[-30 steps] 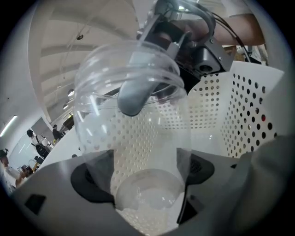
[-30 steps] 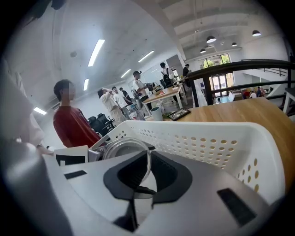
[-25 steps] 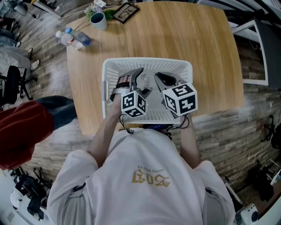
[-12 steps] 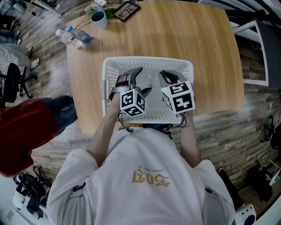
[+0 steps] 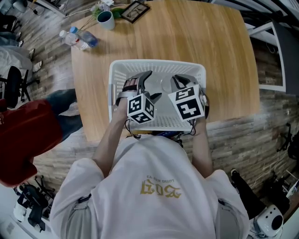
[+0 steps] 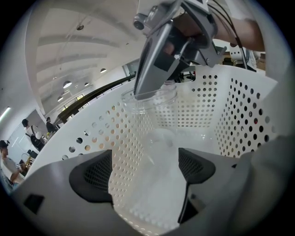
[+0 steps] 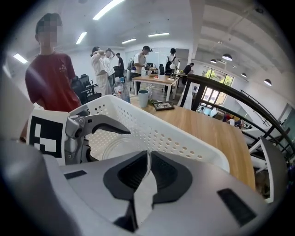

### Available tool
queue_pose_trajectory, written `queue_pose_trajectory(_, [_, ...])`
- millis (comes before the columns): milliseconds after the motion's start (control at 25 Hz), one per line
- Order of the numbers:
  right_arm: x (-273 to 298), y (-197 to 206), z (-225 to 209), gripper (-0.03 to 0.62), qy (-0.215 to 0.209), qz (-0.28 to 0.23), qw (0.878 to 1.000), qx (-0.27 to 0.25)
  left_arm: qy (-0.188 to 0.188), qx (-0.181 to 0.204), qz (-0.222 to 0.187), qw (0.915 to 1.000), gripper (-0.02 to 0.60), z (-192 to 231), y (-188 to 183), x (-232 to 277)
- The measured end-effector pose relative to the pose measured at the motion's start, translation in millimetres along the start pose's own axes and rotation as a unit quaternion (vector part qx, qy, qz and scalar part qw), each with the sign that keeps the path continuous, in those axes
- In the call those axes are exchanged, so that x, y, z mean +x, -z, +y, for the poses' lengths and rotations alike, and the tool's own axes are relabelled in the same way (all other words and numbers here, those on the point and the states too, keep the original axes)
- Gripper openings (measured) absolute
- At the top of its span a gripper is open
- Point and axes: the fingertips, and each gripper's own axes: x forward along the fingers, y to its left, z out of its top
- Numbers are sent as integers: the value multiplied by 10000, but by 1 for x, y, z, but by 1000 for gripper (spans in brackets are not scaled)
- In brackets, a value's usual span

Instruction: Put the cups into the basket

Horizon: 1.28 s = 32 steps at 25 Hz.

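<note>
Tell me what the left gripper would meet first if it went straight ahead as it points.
Probably the clear cup, whose rim the right gripper holds inside the basket; depth is unclear.

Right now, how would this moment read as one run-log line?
right gripper: shut on clear cup rim | clear cup: inside basket | left gripper: open, empty, inside basket

I have the left gripper (image 6: 145, 168) and right gripper (image 7: 147, 159) side by side inside the basket (image 5: 156, 64) at the table's (image 5: 201, 37) near edge, the cup (image 6: 150, 103) between them, with the mug (image 5: 104, 21), bottles (image 5: 77, 39) and picture frame (image 5: 133, 11) at its far-left corner.
</note>
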Motion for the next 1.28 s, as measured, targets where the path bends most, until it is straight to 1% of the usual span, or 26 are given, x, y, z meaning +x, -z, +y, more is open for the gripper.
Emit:
queue_pose_trajectory(240, [2,-3,2,35,-13,-32,10000,-79,-45,-32,40,10000,436,2,1,-2])
queue_pose_trajectory(480, [2,5,9,48,-185,30,9998,29,47,-54,-18,10000,436,-4,-2,-3])
queue_pose_trajectory(600, [1,3,8,48,-200,12,9998,64,53,-60,-2,10000,437,-3,-3,-2])
queue_pose_trajectory(720, [-1,1,8,53,-235,19,9997,94,28,-66,-106,9999,437,1,-10,-7])
queue_pose_trajectory(800, [-1,1,10,84,-285,36,9995,118,-24,-69,-142,9999,436,5,-12,-12])
queue_pose_trajectory(880, [-1,2,12,97,-308,37,9994,127,-75,-74,-156,9998,436,8,-13,-15])
queue_pose_trajectory(1120, [-5,4,12,98,-332,-30,9992,230,-124,-102,-337,9993,436,11,-23,-26])
queue_pose_trajectory(1280, [-11,6,12,98,-251,-89,9994,225,-162,-119,-325,9993,436,10,-24,-32])
